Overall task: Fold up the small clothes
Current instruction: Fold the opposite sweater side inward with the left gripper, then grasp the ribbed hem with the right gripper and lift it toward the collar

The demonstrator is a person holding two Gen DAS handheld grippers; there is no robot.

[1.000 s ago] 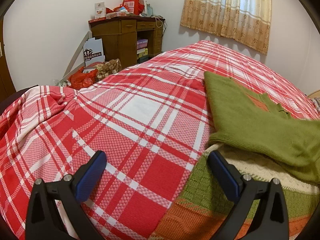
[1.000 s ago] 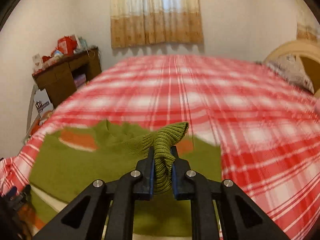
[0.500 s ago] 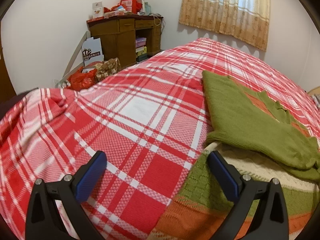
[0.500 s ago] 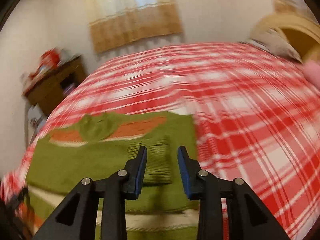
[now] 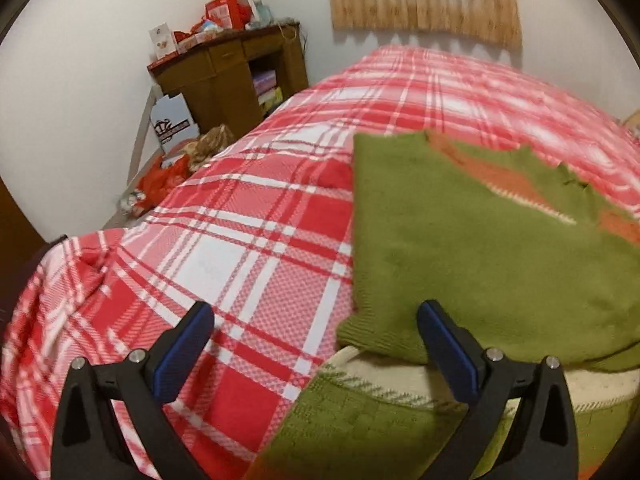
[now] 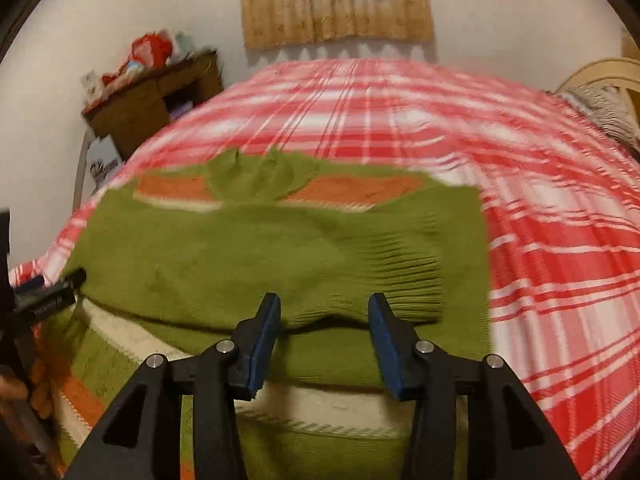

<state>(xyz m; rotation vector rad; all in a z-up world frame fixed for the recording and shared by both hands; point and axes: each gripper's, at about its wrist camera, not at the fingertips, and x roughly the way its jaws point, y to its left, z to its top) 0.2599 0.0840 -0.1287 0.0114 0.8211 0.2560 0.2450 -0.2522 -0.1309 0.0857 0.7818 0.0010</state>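
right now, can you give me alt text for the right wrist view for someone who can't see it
A green sweater with orange and cream stripes lies on a red plaid bedspread, both sleeves folded across its front. The open right gripper hovers just over the ribbed cuff, holding nothing. Behind are a curtain and a cluttered wooden desk.

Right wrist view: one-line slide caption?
Open right gripper above the green sweater, ribbed cuff folded across, on the plaid bed.

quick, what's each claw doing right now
Left claw: open, holding nothing, at the green sweater's edge.
Right claw: open, holding nothing, over the sweater's ribbed cuff.
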